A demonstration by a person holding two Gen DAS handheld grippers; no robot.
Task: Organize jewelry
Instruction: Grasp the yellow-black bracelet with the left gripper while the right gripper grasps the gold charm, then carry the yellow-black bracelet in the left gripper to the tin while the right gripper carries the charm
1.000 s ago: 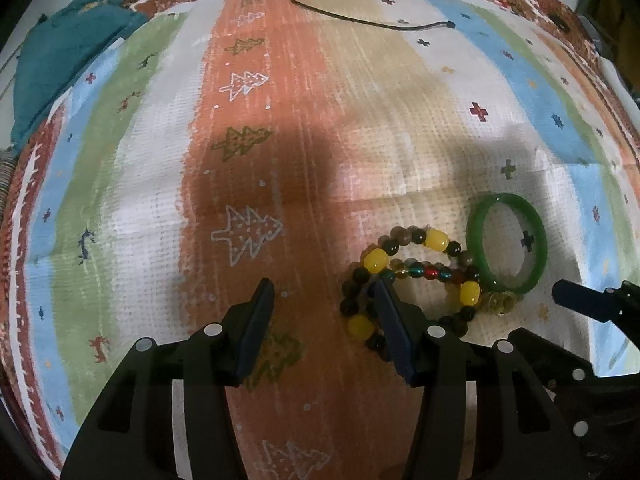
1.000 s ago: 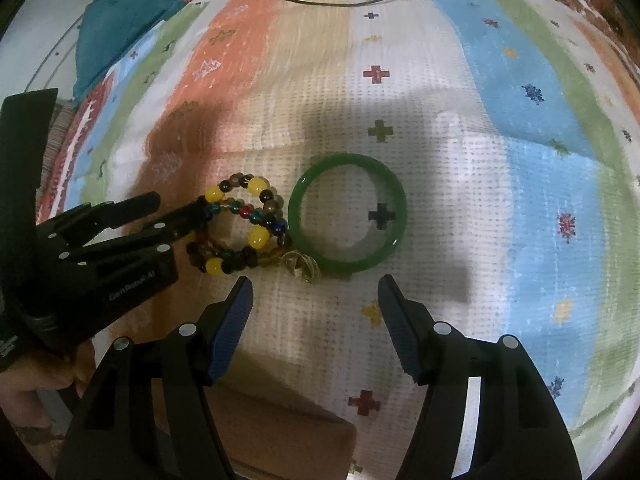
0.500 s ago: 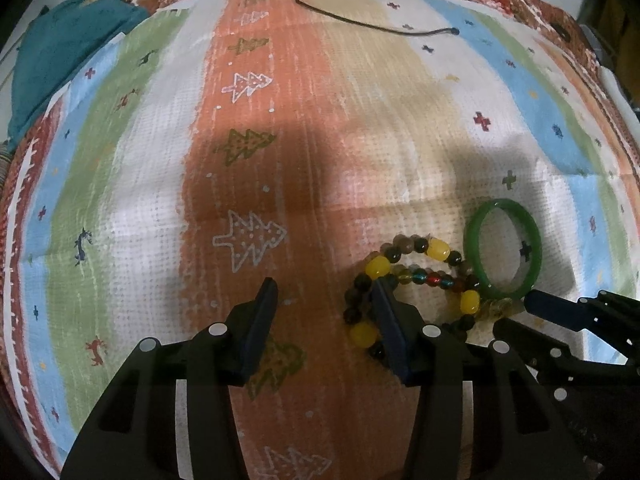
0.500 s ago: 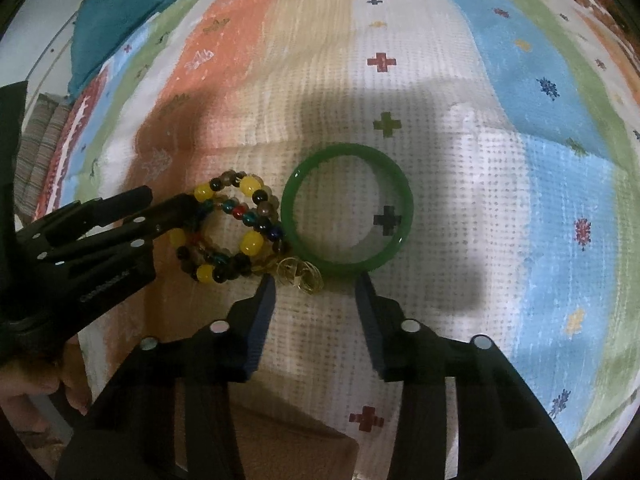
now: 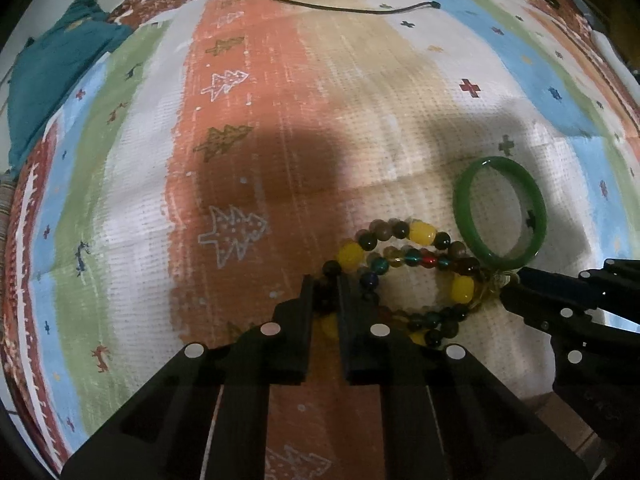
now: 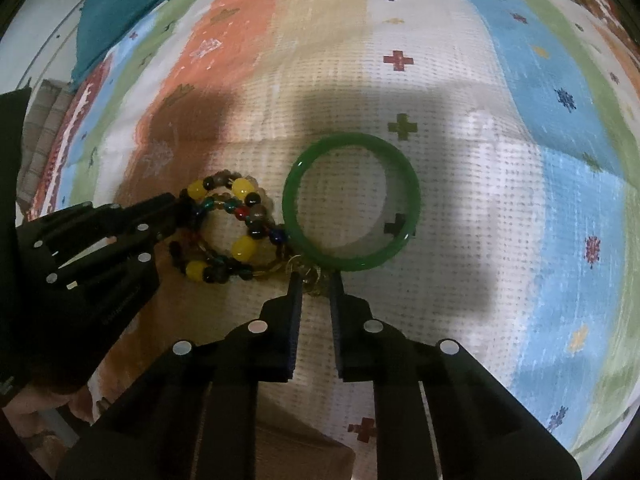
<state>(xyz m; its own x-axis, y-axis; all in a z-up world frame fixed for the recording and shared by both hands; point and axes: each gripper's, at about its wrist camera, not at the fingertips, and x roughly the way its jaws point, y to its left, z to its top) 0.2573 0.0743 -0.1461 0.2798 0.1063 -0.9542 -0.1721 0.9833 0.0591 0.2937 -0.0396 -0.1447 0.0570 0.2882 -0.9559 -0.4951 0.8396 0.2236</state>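
Left gripper (image 5: 325, 294) nipped on beads (image 5: 404, 272); right gripper (image 6: 314, 286) apparently pinching gold trinket (image 6: 308, 274). Untangling barely begun; bangle (image 6: 351, 202) untouched.

You've got a striped blanket (image 5: 280, 128) spread out under everything, patterned with trees and crosses. On it lies a green bangle (image 6: 351, 202), touching a tangle of beaded bracelets (image 6: 228, 228) just beside it. Far back, a black cable (image 5: 352, 7) snakes across, and a teal cloth (image 5: 52, 76) sits at your left edge.
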